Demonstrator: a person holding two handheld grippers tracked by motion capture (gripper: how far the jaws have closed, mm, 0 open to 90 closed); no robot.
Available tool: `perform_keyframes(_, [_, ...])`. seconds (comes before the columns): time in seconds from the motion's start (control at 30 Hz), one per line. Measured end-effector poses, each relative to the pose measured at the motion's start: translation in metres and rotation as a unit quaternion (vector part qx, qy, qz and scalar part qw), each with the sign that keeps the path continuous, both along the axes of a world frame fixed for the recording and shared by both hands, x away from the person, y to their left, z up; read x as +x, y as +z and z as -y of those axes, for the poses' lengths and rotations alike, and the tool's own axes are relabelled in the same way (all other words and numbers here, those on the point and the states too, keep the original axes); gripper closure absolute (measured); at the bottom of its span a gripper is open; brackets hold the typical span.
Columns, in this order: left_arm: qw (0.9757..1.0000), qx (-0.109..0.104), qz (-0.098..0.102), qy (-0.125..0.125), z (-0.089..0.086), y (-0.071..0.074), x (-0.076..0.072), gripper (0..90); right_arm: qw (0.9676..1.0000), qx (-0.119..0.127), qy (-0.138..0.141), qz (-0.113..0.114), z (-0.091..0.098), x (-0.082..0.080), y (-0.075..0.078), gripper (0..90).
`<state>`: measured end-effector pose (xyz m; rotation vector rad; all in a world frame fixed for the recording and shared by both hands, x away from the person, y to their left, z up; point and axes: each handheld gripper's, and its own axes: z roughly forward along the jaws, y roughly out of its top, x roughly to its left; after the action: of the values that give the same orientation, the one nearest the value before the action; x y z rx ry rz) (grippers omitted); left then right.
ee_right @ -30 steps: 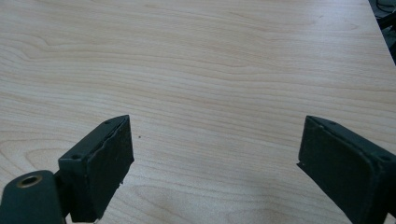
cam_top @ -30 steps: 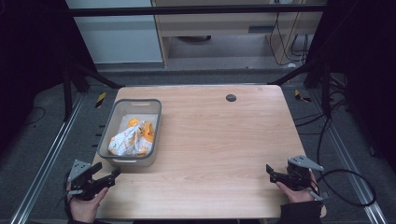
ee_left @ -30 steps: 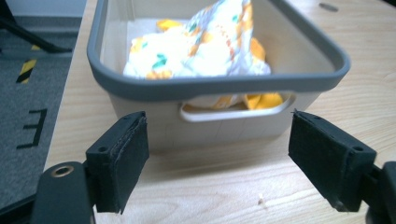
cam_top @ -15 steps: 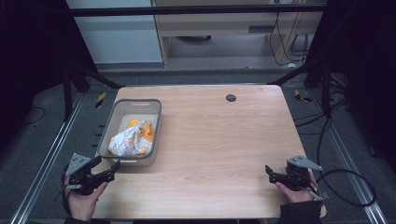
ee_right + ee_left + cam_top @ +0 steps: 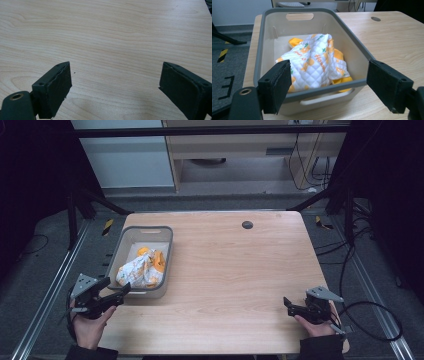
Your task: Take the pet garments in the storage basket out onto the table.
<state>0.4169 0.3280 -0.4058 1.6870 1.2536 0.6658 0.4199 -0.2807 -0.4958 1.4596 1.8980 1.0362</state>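
Two grippers sit at the near edge of the table, one at each corner. Since a second ago the left gripper has come up and forward from the near-left corner, so that its tips now reach the near end of the grey bin; the right gripper has hardly shifted. In the left gripper view the jaws are spread wide, one on each side of the bin's near rim, and they hold nothing. That move suggests the reach for the bin's contents has begun, with the grasp itself not yet made.

Inside the bin lies a crumpled quilted cloth, white with an orange print, heaped toward the near end. Something orange pokes out from under it on the far side; what it is I cannot tell. The bin stands along the left side of the table, its long axis running near to far.

In the right gripper view the jaws are also spread apart over bare wood, pinching nothing, well apart from the bin. A small dark round hole shows near the table's far edge, out of the way. The near wall of the bin is the one obstacle: the left gripper would have to rise over that rim before dipping to the cloth.
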Motion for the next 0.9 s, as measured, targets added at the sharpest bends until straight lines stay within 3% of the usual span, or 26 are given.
perform_keyframes(0.53, [0.9999,0.009,-0.004,-0.011,-0.002,0.018,0.021,19.6,1.0000,-0.007,0.004,-0.001,-0.001,0.000,-0.001,11.0])
perform_keyframes(0.9, [0.9974,0.051,-0.044,-0.023,0.006,0.026,0.050,20.1,0.9999,-0.007,0.007,-0.004,-0.001,0.001,-0.002,11.3])
